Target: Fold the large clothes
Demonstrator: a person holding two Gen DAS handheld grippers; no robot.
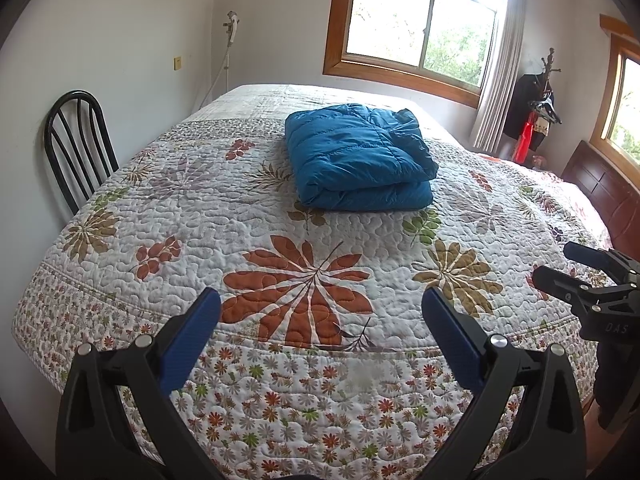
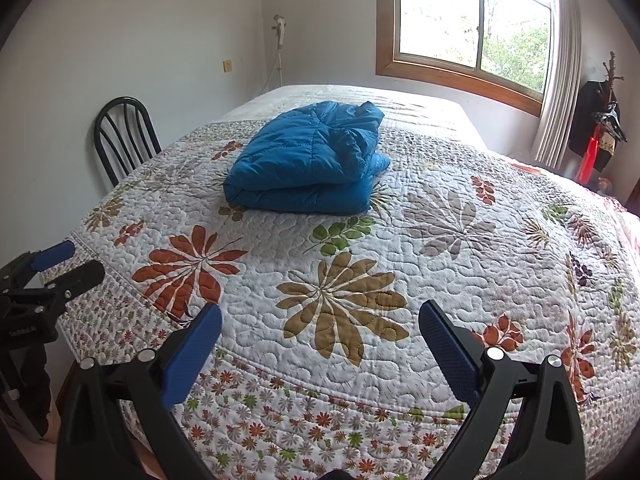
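A blue puffer jacket [image 1: 356, 158] lies folded into a thick rectangular bundle on the bed's floral quilt [image 1: 248, 216]; it also shows in the right wrist view [image 2: 308, 164]. My left gripper [image 1: 320, 304] is open and empty, held above the near edge of the bed, well short of the jacket. My right gripper [image 2: 320, 316] is open and empty, also over the near edge. Each gripper shows in the other's view: the right one at the right edge [image 1: 554, 262], the left one at the left edge [image 2: 70, 262].
A black metal chair [image 1: 76, 140] stands against the wall left of the bed. A window [image 1: 416, 24] with a curtain [image 1: 500, 60] is behind the bed. A coat rack [image 1: 540, 108] with dark clothes and a dark wooden headboard [image 1: 604, 192] are at the right.
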